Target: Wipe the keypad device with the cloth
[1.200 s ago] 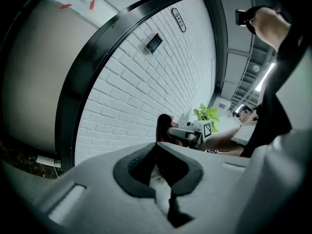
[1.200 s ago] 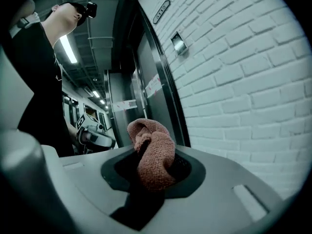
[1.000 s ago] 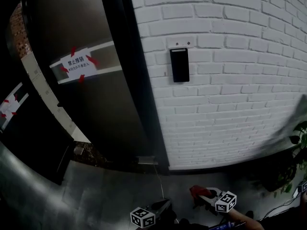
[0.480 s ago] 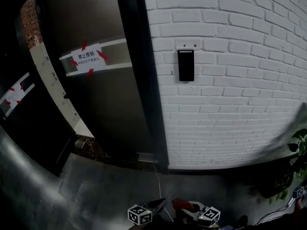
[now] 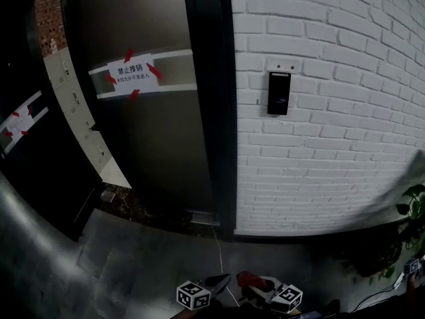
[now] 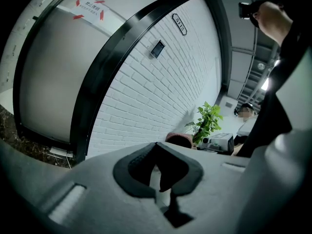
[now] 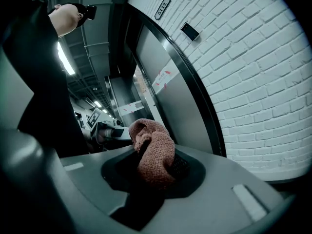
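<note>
The keypad device (image 5: 279, 93) is a black upright panel on the white brick wall, right of the dark door frame; it also shows small in the left gripper view (image 6: 157, 48) and the right gripper view (image 7: 189, 31). Both grippers hang low at the bottom edge of the head view, far below the device. My right gripper (image 5: 251, 282) is shut on a reddish-brown cloth (image 7: 153, 150), bunched between its jaws. My left gripper (image 5: 218, 284) sits beside it, jaws closed with nothing between them (image 6: 157, 165).
A glass door (image 5: 153, 111) with a white notice taped by red arrows (image 5: 135, 71) stands left of the black frame (image 5: 219, 105). A potted plant (image 5: 415, 211) is at the right. A thin cable (image 5: 219, 251) runs over the grey floor.
The view has swung left, so the keypad device and door shifted rightward in the head view. Both grippers dropped lower and the right one moved left, close to the left one.
</note>
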`<state>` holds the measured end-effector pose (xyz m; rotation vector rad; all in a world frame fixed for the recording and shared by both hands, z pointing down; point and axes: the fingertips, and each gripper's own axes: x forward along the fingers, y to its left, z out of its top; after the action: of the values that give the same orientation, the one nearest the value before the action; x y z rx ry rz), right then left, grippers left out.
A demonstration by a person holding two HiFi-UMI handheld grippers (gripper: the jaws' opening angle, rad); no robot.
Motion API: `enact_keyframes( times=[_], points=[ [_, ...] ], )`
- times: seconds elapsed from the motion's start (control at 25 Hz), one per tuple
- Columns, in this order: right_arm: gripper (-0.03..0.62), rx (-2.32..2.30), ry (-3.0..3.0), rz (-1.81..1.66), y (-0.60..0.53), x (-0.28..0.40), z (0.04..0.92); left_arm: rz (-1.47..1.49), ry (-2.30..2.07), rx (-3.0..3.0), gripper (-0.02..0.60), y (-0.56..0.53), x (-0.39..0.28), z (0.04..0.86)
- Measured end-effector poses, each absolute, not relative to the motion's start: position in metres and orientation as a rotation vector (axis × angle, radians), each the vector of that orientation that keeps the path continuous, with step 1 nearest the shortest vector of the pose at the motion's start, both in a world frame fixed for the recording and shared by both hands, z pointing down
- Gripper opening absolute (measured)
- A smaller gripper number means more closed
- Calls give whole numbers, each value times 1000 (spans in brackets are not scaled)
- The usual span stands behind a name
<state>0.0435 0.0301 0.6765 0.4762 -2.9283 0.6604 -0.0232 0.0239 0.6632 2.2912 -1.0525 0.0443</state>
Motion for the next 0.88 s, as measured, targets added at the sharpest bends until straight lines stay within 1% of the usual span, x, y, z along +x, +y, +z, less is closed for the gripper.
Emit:
enact_keyframes(
  times=[0.48,0.88],
  points=[
    [104,576,-2894,692,37,35,682,70,-930,2319,5,37,-23,671],
    [104,585,-2889,666,37,28,681,66,-919,2319,5,38,-27,671]
  ],
)
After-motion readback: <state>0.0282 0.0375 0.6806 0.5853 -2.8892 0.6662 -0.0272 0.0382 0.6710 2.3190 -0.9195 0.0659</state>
